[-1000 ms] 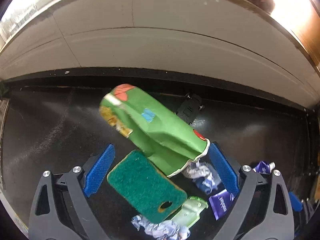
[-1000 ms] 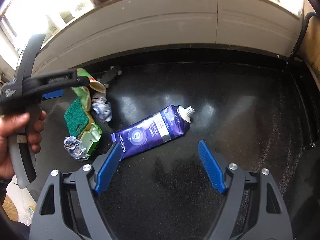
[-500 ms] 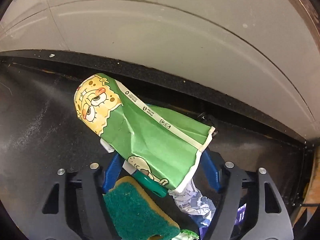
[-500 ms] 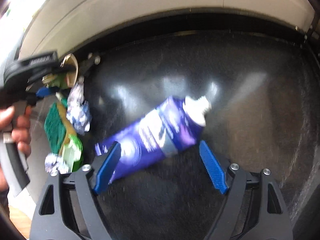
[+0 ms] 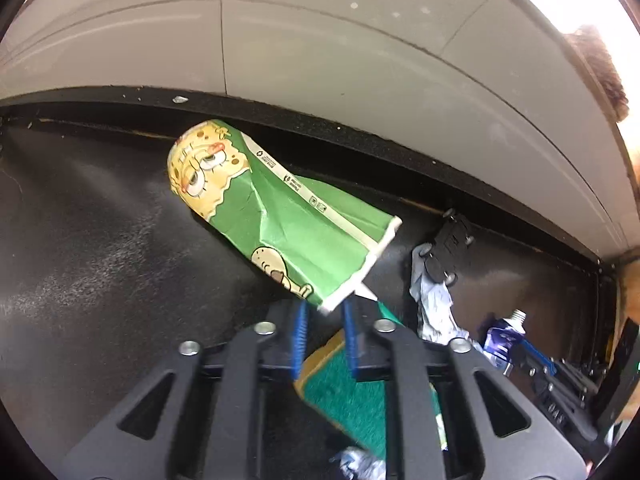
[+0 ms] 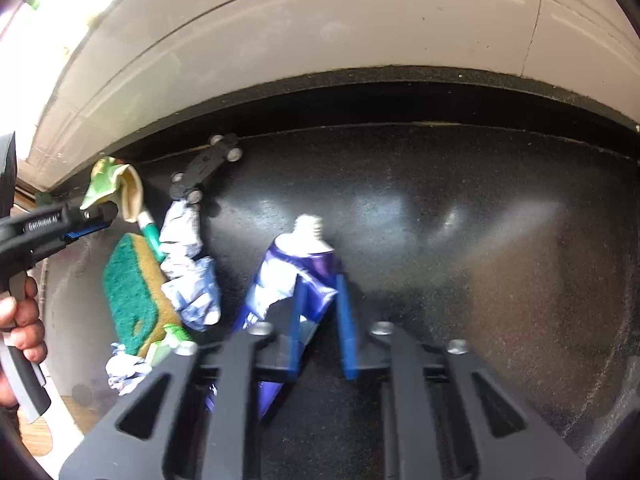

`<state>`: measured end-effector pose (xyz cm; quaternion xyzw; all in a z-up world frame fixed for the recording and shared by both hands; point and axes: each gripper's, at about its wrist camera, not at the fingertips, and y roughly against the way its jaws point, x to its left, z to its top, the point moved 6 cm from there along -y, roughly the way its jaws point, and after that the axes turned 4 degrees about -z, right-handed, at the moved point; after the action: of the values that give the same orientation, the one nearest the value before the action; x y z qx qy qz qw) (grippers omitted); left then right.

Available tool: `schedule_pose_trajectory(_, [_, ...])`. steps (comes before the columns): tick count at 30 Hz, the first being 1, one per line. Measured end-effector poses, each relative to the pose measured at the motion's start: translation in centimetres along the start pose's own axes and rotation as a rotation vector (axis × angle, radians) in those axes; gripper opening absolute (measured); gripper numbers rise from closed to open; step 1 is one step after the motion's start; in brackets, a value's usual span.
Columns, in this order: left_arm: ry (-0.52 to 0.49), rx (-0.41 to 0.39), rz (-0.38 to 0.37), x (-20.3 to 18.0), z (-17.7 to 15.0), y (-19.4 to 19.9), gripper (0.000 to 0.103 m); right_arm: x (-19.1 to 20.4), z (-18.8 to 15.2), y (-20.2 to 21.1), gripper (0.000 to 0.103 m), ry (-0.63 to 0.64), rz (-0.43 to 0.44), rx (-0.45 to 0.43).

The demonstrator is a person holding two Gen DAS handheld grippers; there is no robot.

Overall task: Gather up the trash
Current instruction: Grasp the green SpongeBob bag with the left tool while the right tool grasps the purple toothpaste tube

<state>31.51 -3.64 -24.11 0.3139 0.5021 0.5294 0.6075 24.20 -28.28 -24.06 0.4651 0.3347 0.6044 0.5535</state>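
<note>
My left gripper point(image 5: 323, 314) is shut on the rim of a crushed green cartoon paper cup point(image 5: 276, 216), held above the black counter; the cup also shows in the right wrist view point(image 6: 116, 190). My right gripper point(image 6: 322, 312) is shut on a squashed purple toothpaste tube point(image 6: 298, 276) with a white threaded neck, lying on the counter. The tube also shows at the far right of the left wrist view point(image 5: 505, 330).
A green and yellow sponge point(image 6: 134, 296), crumpled white-blue paper point(image 6: 190, 276), a green toothbrush handle point(image 6: 151, 236), a small crumpled wrapper point(image 6: 124, 372) and a black toy car point(image 6: 208, 170) lie on the black counter point(image 6: 480, 240). A grey tiled wall point(image 6: 360, 28) rises behind.
Both grippers have shut: the left on the cup's rim, lifting it off the sponge, the right on the toothpaste tube, which has turned neck-up between the fingers.
</note>
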Motion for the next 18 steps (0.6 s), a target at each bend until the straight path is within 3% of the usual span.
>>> schedule_pose_trajectory(1, [-0.014, -0.011, -0.007, 0.0, -0.2, 0.6, 0.002, 0.1, 0.0, 0.4, 0.008, -0.003, 0.010, -0.010])
schedule_pose_trajectory(3, [-0.034, -0.033, -0.037, -0.2, -0.6, 1.9, 0.000, 0.1, -0.2, 1.6, 0.001, 0.005, 0.025, -0.029])
schedule_pose_trajectory(7, [-0.080, -0.044, -0.020, -0.3, -1.7, 3.5, 0.000, 0.2, -0.4, 3.0, 0.001, 0.029, 0.035, -0.047])
schedule_pose_trajectory(11, [-0.005, -0.020, -0.019, 0.6, -3.2, 4.0, 0.001, 0.1, -0.6, 2.8, 0.001, 0.005, 0.029, -0.013])
schedule_pose_trajectory(12, [0.026, -0.015, -0.028, 1.1, -3.0, 3.9, 0.006, -0.1, -0.8, 2.9, 0.001, -0.012, 0.035, -0.007])
schedule_pose_trajectory(14, [0.101, -0.004, -0.005, 2.8, -3.1, 4.5, 0.052, -0.3, -1.5, 3.2, 0.001, -0.030, 0.027, -0.004])
schedule_pose_trajectory(15, [0.131, -0.009, 0.014, 2.8, -3.4, 4.8, 0.089, -0.4, -1.8, 3.3, 0.001, -0.033, 0.020, -0.004])
schedule_pose_trajectory(16, [0.168, -0.036, 0.021, 3.1, -3.0, 5.0, 0.092, -0.4, -2.0, 3.3, 0.001, -0.033, 0.006, 0.002])
schedule_pose_trajectory(18, [0.216, -0.055, 0.003, 3.6, -2.2, 5.1, 0.092, -0.4, -2.3, 3.2, 0.028, -0.037, -0.006, 0.011])
